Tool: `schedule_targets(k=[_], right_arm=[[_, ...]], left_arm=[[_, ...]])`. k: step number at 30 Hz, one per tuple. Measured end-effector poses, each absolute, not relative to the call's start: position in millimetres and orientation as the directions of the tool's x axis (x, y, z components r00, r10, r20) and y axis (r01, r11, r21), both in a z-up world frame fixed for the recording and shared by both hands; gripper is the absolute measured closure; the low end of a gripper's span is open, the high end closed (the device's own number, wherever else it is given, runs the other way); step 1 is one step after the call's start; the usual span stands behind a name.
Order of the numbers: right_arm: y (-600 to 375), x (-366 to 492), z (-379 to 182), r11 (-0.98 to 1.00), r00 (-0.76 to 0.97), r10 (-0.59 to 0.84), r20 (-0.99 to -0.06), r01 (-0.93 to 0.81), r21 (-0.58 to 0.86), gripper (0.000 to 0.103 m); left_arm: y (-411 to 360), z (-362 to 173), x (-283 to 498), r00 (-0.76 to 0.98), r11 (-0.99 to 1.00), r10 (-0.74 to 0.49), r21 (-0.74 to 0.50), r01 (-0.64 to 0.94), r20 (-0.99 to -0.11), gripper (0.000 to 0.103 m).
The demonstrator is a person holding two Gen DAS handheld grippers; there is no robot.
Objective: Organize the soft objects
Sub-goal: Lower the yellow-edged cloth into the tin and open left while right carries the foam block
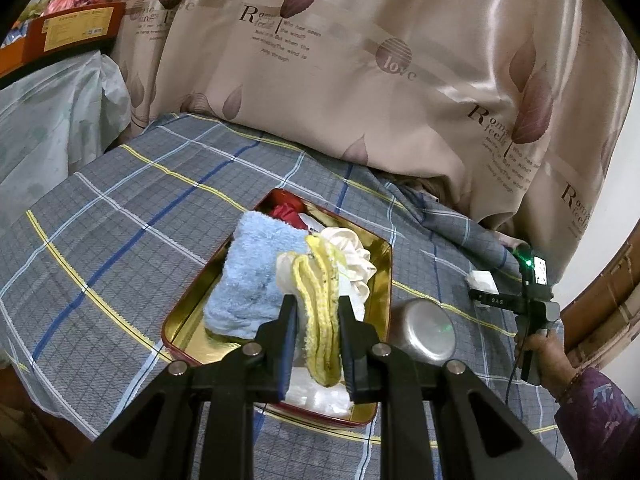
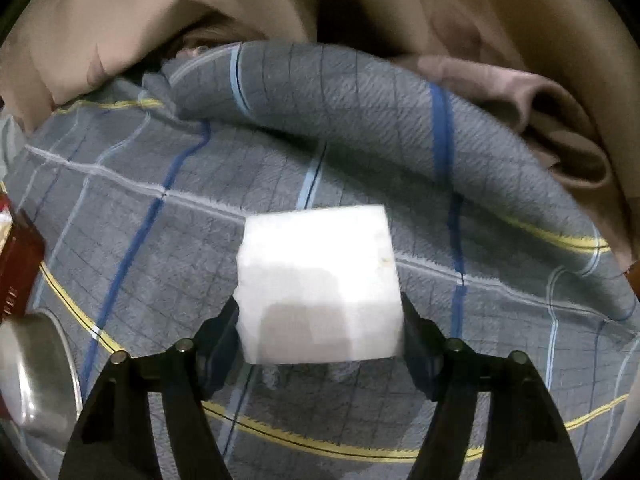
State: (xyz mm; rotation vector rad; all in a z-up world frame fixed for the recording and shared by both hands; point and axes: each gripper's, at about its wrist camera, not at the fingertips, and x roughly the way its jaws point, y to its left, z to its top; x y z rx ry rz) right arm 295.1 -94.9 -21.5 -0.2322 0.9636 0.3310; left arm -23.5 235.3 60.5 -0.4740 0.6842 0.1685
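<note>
My left gripper [image 1: 318, 312] is shut on a folded yellow cloth [image 1: 320, 312] and holds it over a red tin with a gold inside [image 1: 180, 322]. In the tin lie a light blue towel [image 1: 256, 276], a cream cloth [image 1: 352, 256], a red item [image 1: 286, 210] at the far end and white material [image 1: 320, 394] at the near end. My right gripper [image 2: 320, 320] is closed around a white foam block [image 2: 320, 280] on the plaid bed sheet [image 2: 160, 248]. In the left wrist view the right gripper [image 1: 486, 292] shows at the right, at the white block [image 1: 482, 278].
A metal pot [image 1: 426, 330] lies just right of the tin; it also shows in the right wrist view [image 2: 34, 372]. A satin quilt with leaf print [image 1: 360, 60] is piled behind. A bunched fold of the sheet [image 2: 360, 120] lies beyond the block. A cardboard box [image 1: 64, 36] stands at far left.
</note>
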Motion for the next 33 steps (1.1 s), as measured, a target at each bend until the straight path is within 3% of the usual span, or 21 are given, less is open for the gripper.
schedule_targets(k=[6, 12, 17, 24, 33], right_arm=[[-104, 264, -5, 0.92, 0.567, 0.248, -0.786, -0.391, 0.009, 0.037], [-124, 165, 39, 0.878, 0.628, 0.452, -0.633, -0.439, 0.191, 0.037], [-124, 83, 59, 0.84, 0.647, 0.532, -0.547, -0.485, 0.243, 0.037], [-116, 26, 72, 0.816, 0.645, 0.565, -0.515, -0.531, 0.23, 0.036], [-98, 6, 73, 0.784, 0.615, 0.604, -0.507, -0.571, 0.241, 0.036]], left_arm=[[237, 63, -25, 0.77, 0.878, -0.008, -0.373, -0.3, -0.638, 0.083], [234, 68, -28, 0.775, 0.884, -0.013, -0.37, -0.286, -0.631, 0.083], [232, 68, -28, 0.775, 0.895, -0.022, -0.357, -0.266, -0.632, 0.083], [239, 73, -14, 0.772, 0.899, -0.088, -0.384, -0.211, -0.63, 0.083], [259, 78, 71, 0.745, 0.911, -0.091, -0.357, -0.205, -0.66, 0.083]])
